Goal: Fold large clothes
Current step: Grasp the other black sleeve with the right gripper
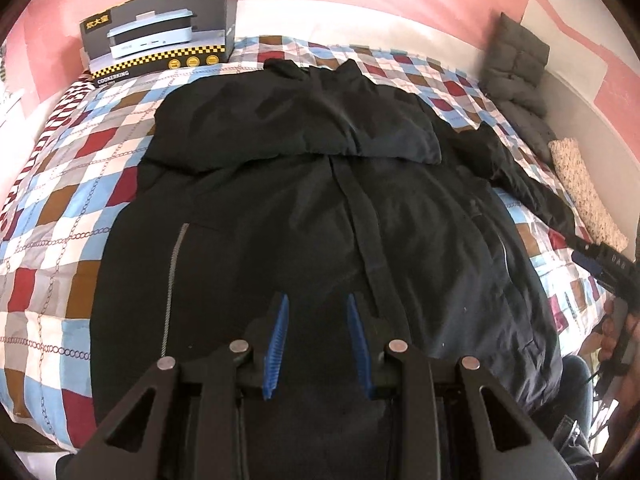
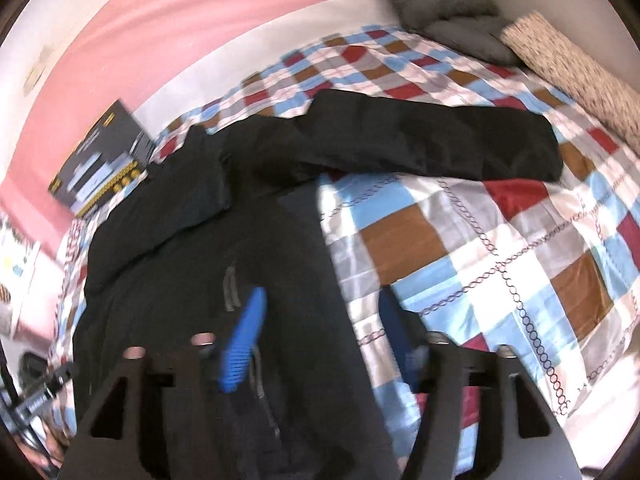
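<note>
A large black jacket (image 1: pixel 320 200) lies front up on a checkered quilt (image 1: pixel 60 208). One sleeve is folded across its chest (image 1: pixel 304 120). The other sleeve (image 2: pixel 440 140) stretches out flat over the quilt to the right. My left gripper (image 1: pixel 317 298) hovers over the jacket's lower middle, open, with nothing between its blue fingers (image 1: pixel 276 344). My right gripper (image 2: pixel 320 294) is open and straddles the jacket's right edge (image 2: pixel 320 264), with its pads not pressing on the fabric. In the left wrist view the right gripper (image 1: pixel 600 264) shows at the far right, held by a hand.
A dark appliance box (image 1: pixel 160 28) stands at the bed's far left corner against a pink wall. A grey cushion (image 1: pixel 516 60) and a speckled roll (image 1: pixel 584 192) lie along the right wall. Quilt shows on both sides of the jacket.
</note>
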`<state>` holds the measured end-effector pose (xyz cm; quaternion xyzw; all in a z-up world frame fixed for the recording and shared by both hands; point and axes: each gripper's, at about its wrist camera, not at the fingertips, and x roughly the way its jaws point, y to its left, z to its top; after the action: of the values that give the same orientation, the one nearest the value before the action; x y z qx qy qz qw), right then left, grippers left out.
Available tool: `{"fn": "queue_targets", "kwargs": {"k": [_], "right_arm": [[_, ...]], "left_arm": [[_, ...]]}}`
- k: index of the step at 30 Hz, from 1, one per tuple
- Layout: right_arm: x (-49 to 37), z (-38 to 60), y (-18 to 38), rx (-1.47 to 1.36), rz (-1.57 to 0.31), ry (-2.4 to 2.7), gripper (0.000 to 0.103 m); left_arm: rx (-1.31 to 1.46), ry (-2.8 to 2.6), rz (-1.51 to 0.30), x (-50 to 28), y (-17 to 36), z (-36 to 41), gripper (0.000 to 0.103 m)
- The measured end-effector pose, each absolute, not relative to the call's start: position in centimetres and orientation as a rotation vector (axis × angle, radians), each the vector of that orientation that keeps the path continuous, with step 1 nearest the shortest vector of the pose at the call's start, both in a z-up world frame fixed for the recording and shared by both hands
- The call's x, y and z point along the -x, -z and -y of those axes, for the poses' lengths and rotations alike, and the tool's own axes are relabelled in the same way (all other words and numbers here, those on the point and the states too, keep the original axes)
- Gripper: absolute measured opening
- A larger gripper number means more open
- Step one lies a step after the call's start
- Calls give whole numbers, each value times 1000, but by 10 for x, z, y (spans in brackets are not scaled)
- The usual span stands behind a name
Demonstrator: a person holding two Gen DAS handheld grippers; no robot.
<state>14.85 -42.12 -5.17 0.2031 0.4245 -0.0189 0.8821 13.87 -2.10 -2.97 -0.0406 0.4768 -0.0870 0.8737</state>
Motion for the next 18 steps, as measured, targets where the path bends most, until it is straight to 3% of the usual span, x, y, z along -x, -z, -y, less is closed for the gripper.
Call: {"fn": "queue_targets", "kwargs": {"k": [18], "right_arm": [[-204,559,115,-684,-892,260,65]], "left_arm": [[54,177,-989,-205,38,38,42]]}}
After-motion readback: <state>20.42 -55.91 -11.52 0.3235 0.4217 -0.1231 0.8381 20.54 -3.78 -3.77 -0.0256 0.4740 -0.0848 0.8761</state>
